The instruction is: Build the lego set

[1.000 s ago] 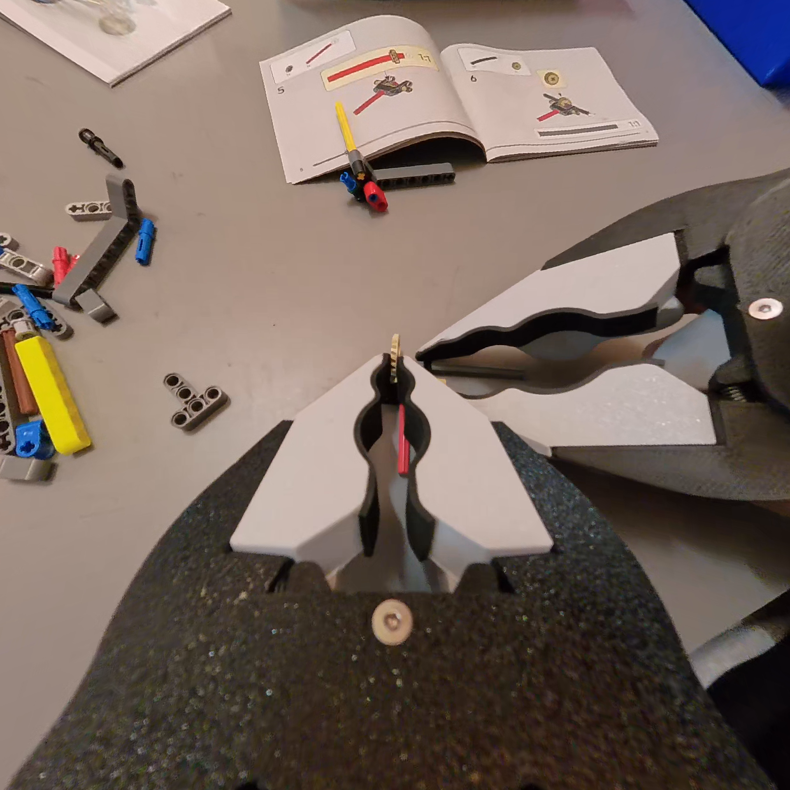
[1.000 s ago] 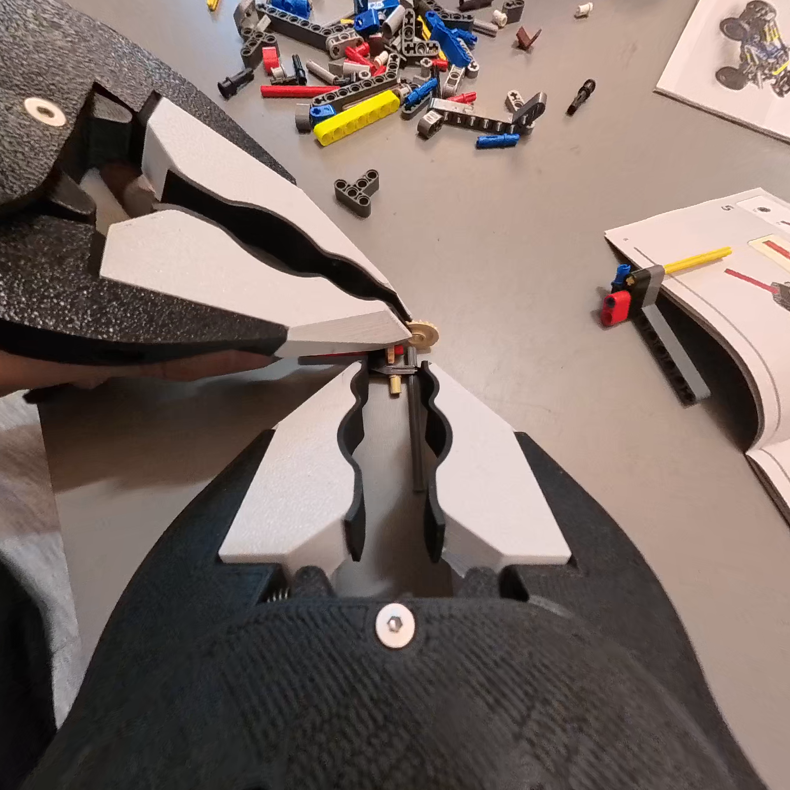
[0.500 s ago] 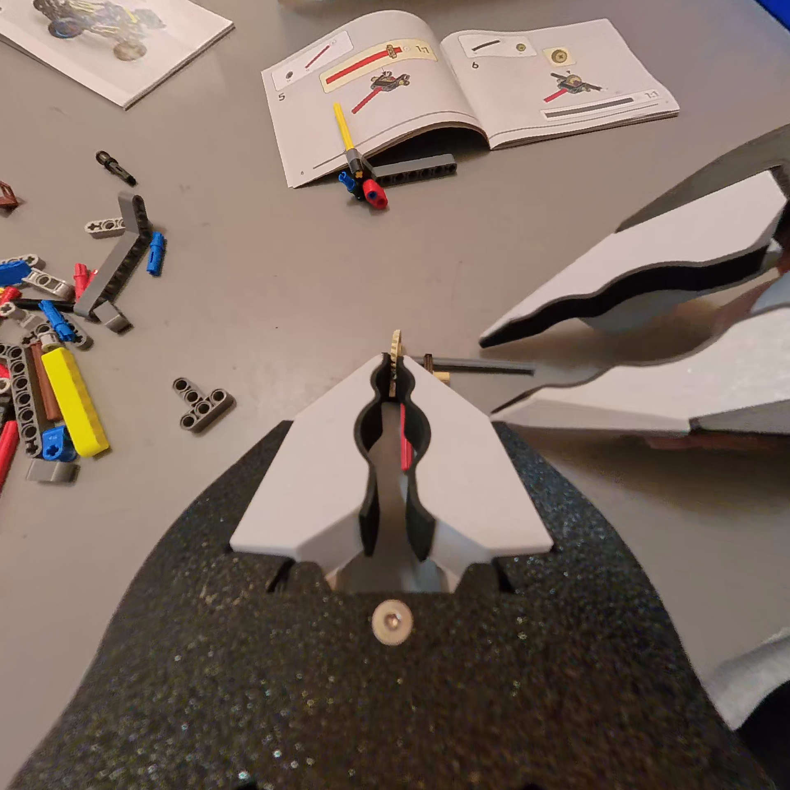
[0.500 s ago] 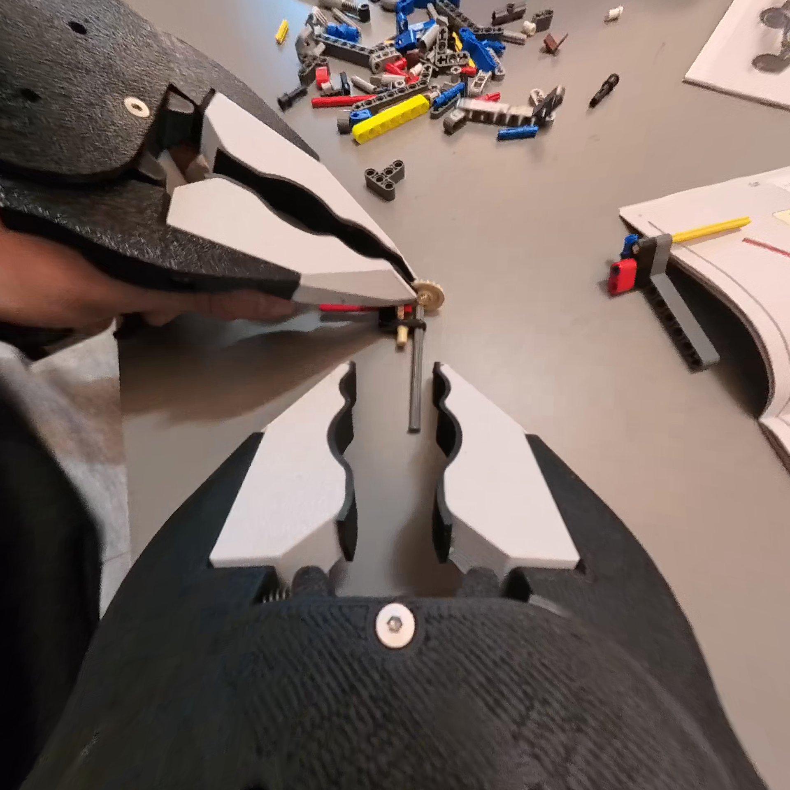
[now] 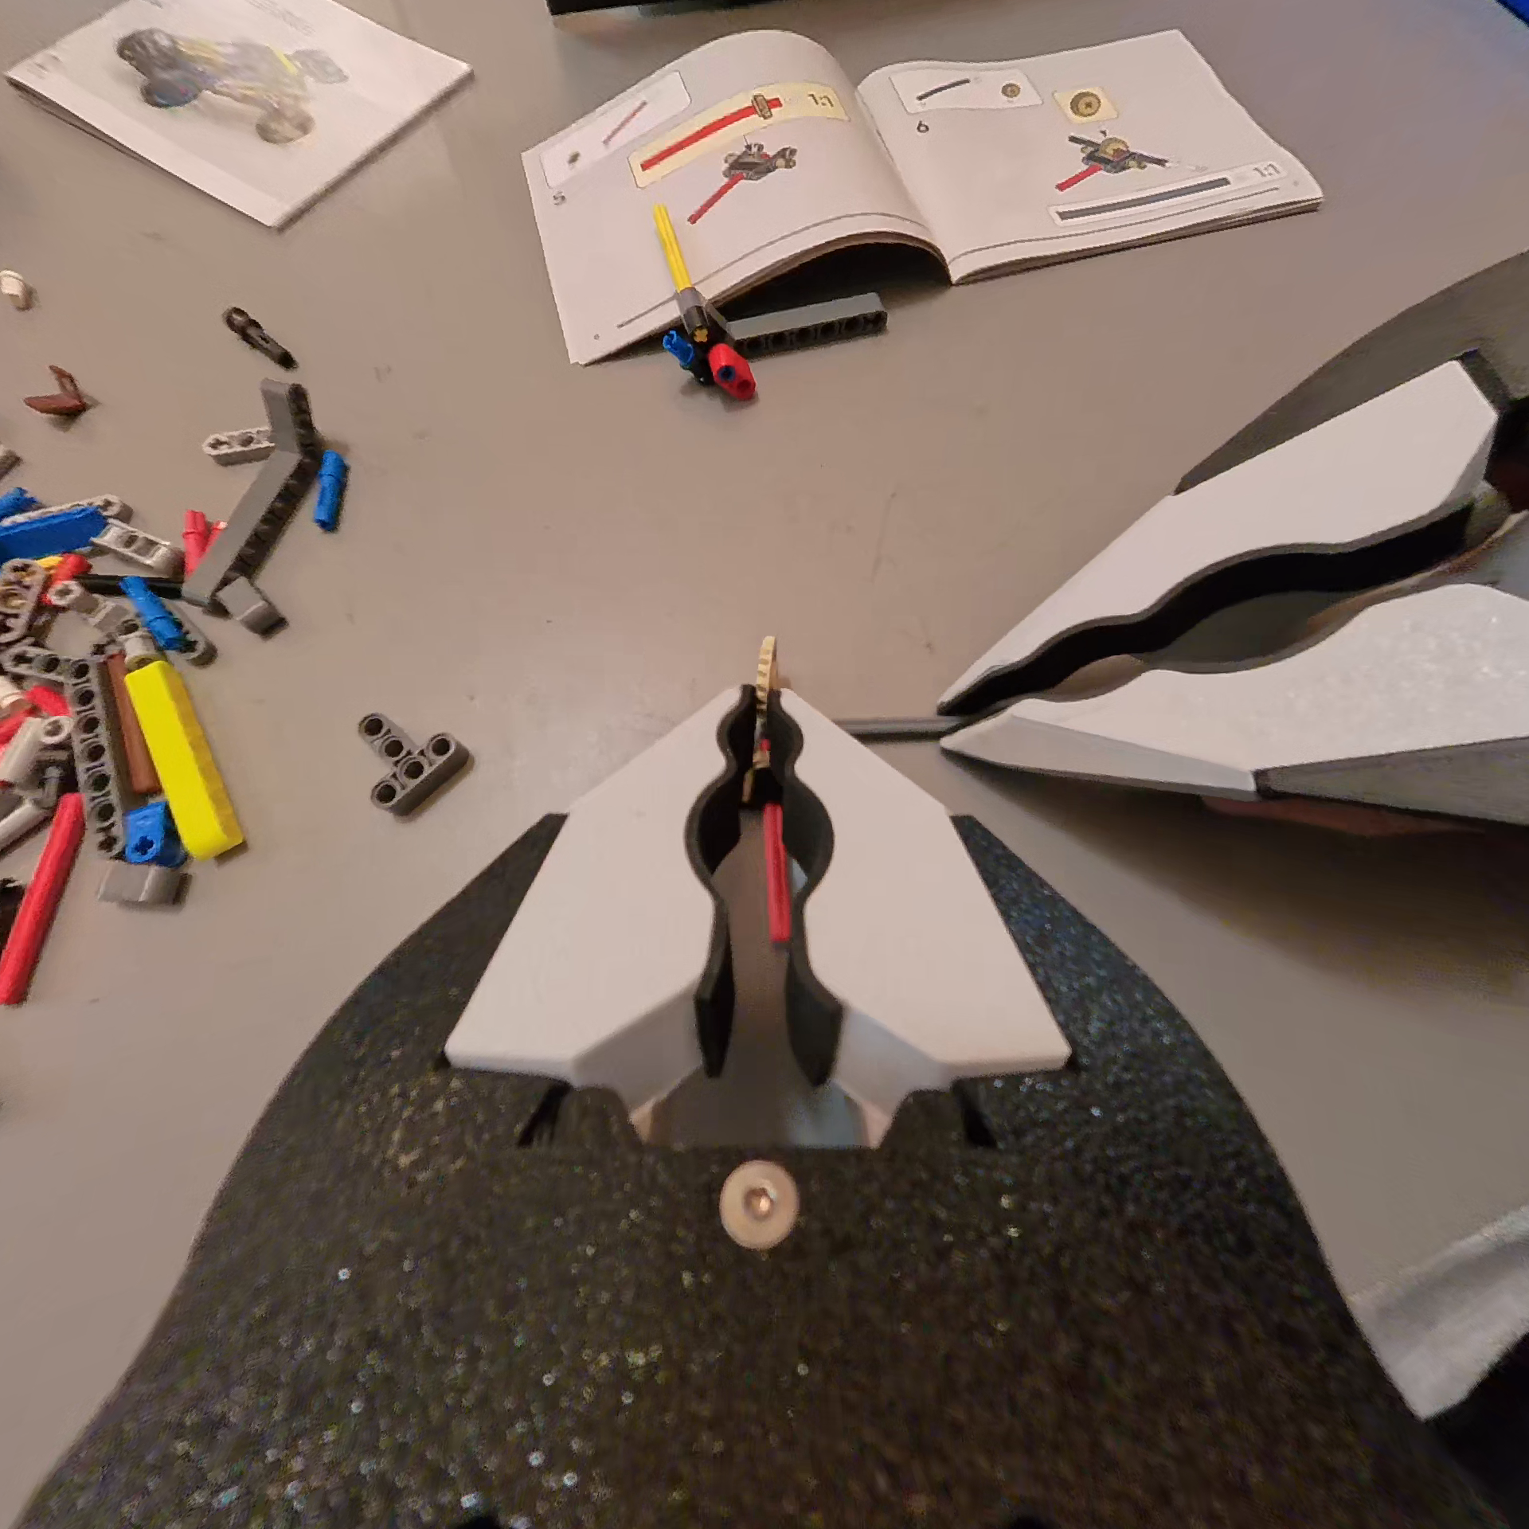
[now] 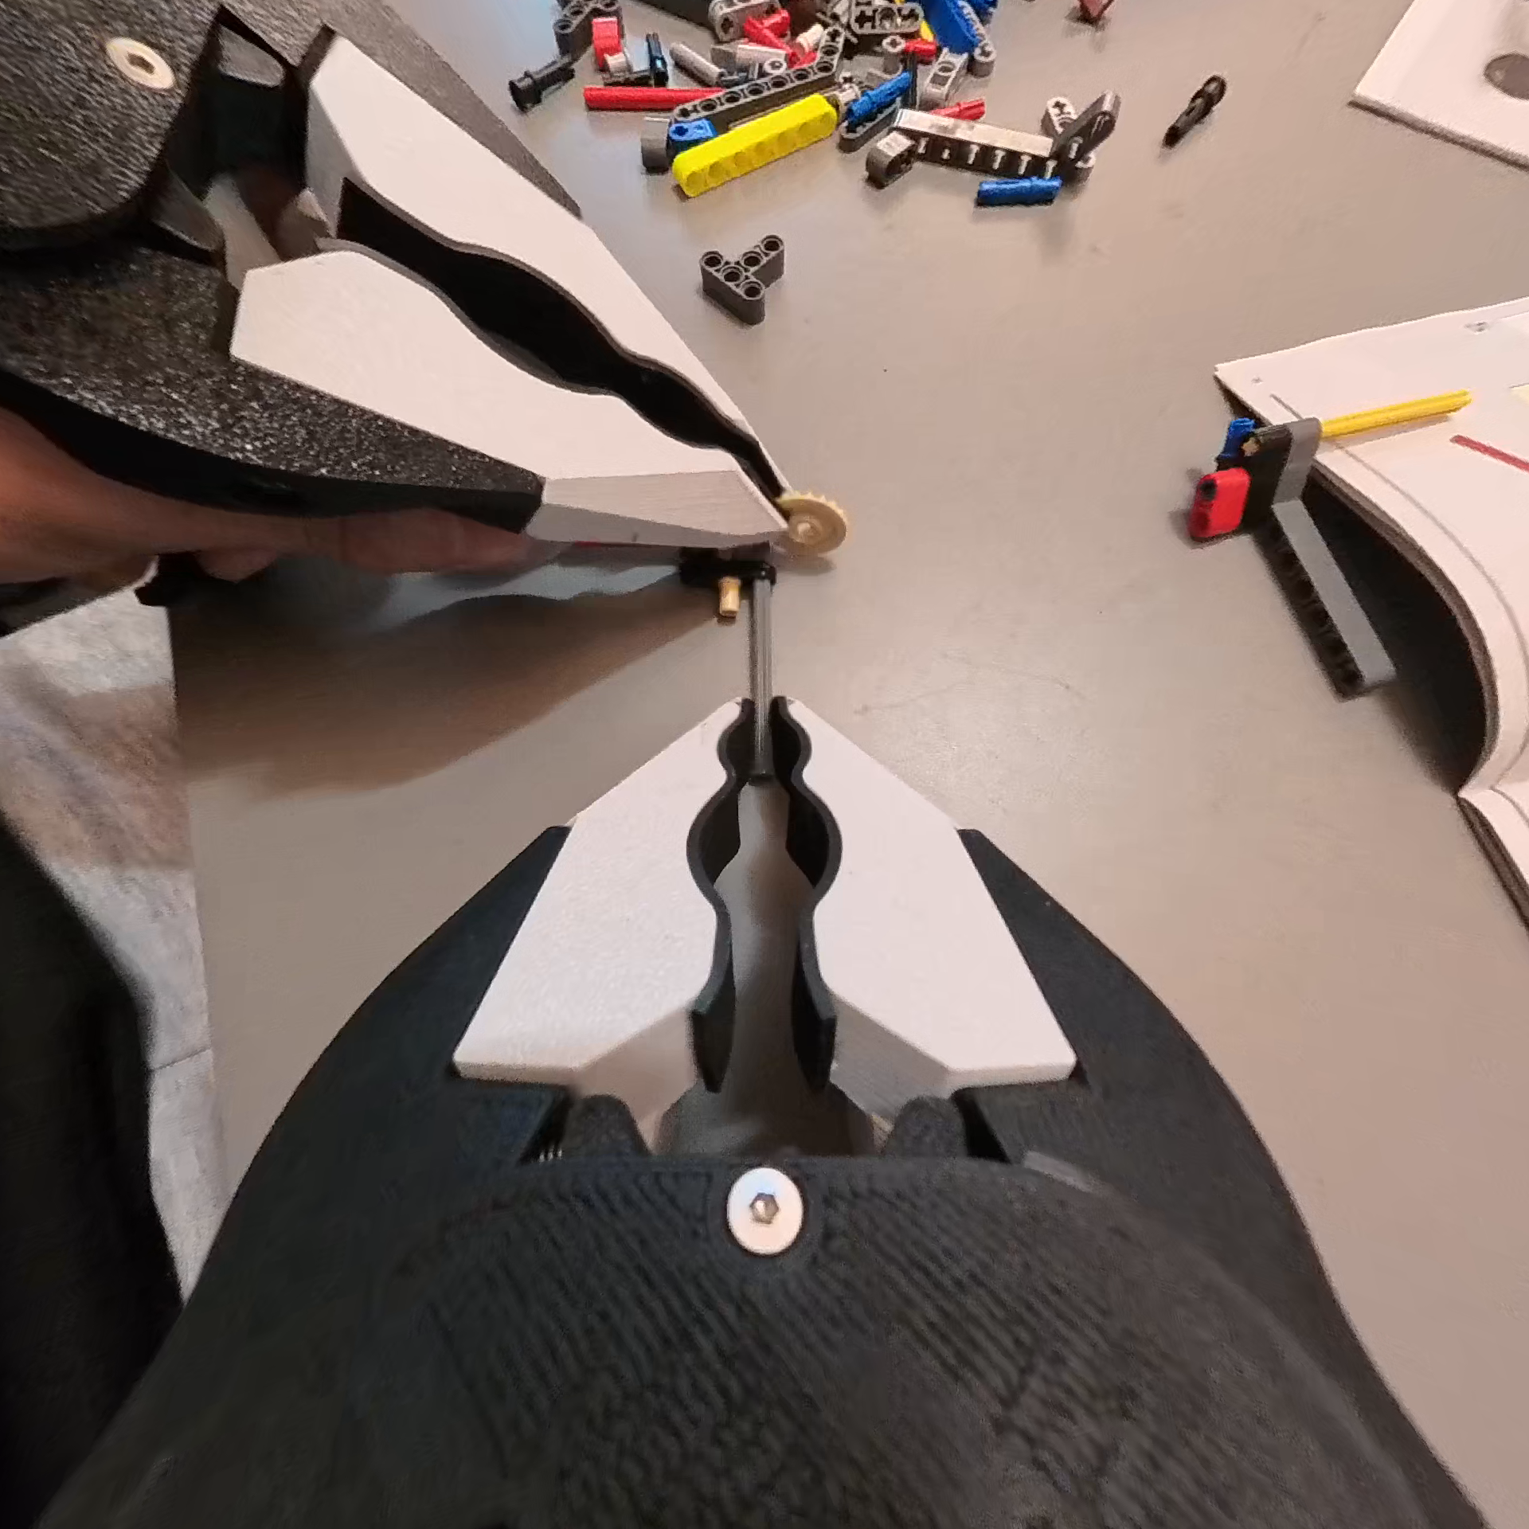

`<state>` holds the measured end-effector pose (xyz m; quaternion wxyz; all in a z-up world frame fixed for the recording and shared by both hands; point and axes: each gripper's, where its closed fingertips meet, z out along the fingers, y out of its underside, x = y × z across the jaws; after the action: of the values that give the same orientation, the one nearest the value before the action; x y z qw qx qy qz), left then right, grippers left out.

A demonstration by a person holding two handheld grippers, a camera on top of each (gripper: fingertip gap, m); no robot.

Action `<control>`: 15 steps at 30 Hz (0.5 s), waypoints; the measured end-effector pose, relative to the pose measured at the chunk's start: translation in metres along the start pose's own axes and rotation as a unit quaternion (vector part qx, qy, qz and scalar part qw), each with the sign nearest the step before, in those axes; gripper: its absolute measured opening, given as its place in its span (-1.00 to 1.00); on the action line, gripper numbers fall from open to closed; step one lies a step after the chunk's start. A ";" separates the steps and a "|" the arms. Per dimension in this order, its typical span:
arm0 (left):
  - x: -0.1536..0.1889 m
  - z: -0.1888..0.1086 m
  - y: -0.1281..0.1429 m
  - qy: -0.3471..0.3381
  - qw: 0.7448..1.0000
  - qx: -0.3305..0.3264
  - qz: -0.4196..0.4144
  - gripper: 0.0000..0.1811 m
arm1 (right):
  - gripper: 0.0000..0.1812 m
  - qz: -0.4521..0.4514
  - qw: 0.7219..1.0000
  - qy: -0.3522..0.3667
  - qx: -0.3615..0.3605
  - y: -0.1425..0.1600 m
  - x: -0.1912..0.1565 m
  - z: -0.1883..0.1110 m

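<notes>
My left gripper (image 5: 763,703) is shut on a small lego assembly: a tan gear (image 5: 768,662) at the fingertips and a red axle (image 5: 776,873) running back between the fingers. In the right wrist view the same gripper (image 6: 774,505) holds the tan gear (image 6: 815,523) above a black connector (image 6: 724,571) with a tan pin. A dark grey axle (image 6: 761,654) sticks out of that connector toward my right gripper (image 6: 759,707), which is shut on the axle's near end. In the left wrist view the right gripper (image 5: 951,720) comes in from the right, on the grey axle (image 5: 889,726).
A pile of loose lego parts (image 5: 99,662) lies at left, with a yellow beam (image 5: 182,761) and a grey T-shaped piece (image 5: 411,761) nearer. An open instruction booklet (image 5: 910,165) lies ahead, a small sub-assembly with a yellow axle (image 5: 703,339) on its edge. A second booklet (image 5: 240,99) is far left. There is about 5 cm between the tips of the two grippers. Between my left fingertips and the grey T-shaped piece (image 5: 411,761) there is roughly 8 cm. Look for it in the right wrist view (image 6: 738,271) too.
My right gripper opened, drew back along the grey axle, then shut on its near end. My left gripper kept its hold on the gear assembly.
</notes>
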<state>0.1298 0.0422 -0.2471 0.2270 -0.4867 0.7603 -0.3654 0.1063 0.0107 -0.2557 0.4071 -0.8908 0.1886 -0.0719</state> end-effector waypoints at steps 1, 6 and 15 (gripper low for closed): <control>-0.002 -0.002 -0.001 -0.007 1.000 0.004 0.002 -1.00 | -0.97 -0.003 1.000 0.009 0.000 0.000 0.001 0.000; -0.005 -0.006 0.005 -0.016 1.000 -0.009 0.007 -1.00 | -0.97 -0.001 1.000 0.022 0.000 0.000 0.005 0.000; -0.008 -0.008 0.006 0.009 0.993 -0.011 -0.114 -1.00 | -0.97 -0.008 1.000 0.026 0.000 -0.002 0.001 0.002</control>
<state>0.1242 0.0540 -0.2469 0.1718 -0.5693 0.7057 -0.3852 0.1085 0.0124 -0.2557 0.4013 -0.8902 0.1917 -0.0986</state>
